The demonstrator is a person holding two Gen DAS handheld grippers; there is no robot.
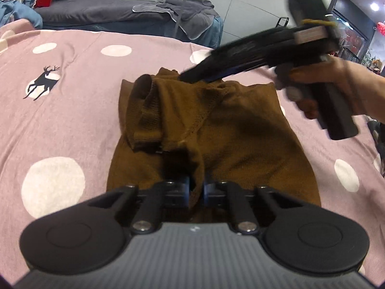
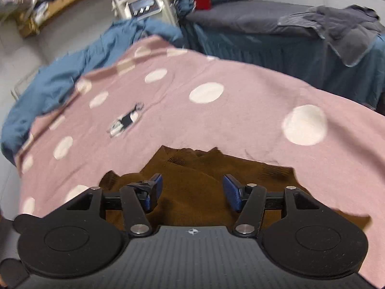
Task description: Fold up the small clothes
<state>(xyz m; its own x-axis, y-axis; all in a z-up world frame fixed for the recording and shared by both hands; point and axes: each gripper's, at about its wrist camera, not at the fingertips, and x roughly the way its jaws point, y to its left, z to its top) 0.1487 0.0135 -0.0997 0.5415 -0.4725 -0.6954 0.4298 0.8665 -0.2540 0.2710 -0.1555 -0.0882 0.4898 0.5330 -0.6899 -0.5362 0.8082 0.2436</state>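
a brown knit garment (image 1: 231, 130) lies spread on a pink bedspread (image 1: 96, 101) printed with white dots and a dark deer figure (image 1: 42, 83); everything below is placed relative to that garment.

the left gripper (image 1: 196, 187) sits at the garment's near edge, its jaws pinched nearly together on a raised fold of the brown fabric that runs up between the blue pads. just beyond that pinch, a ribbed sleeve (image 1: 146, 110) is bunched up and folded over onto the garment's left half, its cuff opening facing away.

the right gripper (image 2: 192, 190) hangs over the garment's far right part, jaws spread wide with nothing between the blue pads (image 2: 232, 192); only flat brown cloth shows under them. in the left wrist view it appears blurred, a bare hand (image 1: 336, 89) wrapped round its handle, its tip over the garment's far edge.

beyond the garment, past the bedspread's far edge, a grey towel (image 1: 182, 12) lies rumpled on a dark bed. a blue cloth (image 2: 72, 72) is bunched along the bedspread's far left side.
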